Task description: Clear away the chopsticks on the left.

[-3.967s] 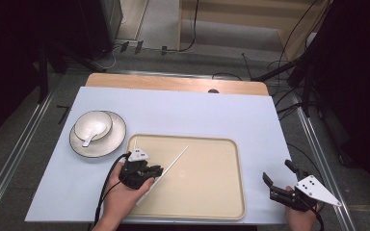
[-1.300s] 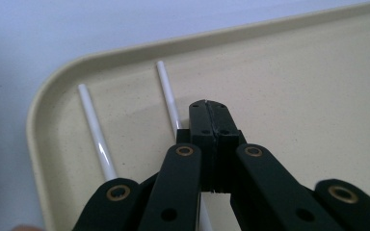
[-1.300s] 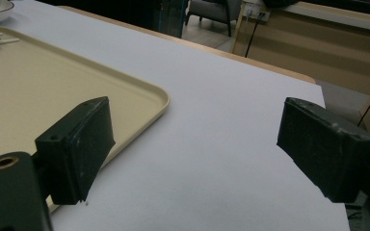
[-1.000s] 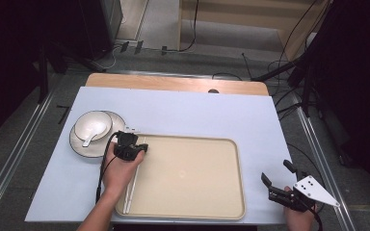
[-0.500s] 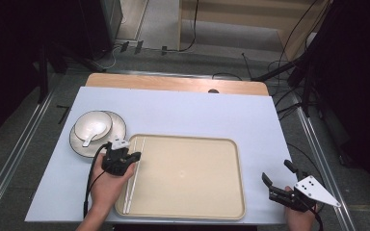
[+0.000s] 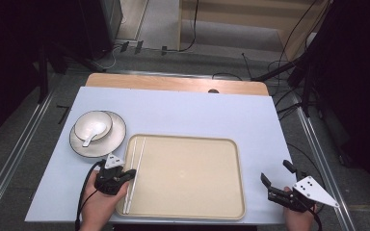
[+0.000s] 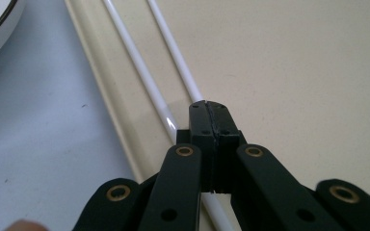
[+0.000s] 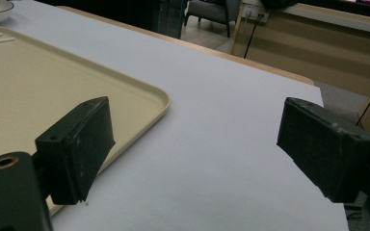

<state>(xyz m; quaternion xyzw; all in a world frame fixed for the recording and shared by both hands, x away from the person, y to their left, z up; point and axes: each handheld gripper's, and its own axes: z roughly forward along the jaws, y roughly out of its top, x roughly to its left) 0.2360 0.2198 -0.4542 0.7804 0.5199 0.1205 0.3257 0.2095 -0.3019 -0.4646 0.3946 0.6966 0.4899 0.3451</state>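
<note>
Under closed left fingers [image 7: 211, 111]: white chopsticks [image 7: 139, 72], along tray's [image 6: 188, 178] left edge.

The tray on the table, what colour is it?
Cream beige tray, clearest in the high view.

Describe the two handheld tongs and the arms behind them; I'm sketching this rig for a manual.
Both tongs are black, with linked flat bars joined by brass-coloured rivets and blocky black pads. The left tongs carry a small grey plate on top and trail a black cable along the bare forearm. The right tongs carry a larger grey three-cornered plate dotted with small holes. No sleeves show on either forearm.
</note>
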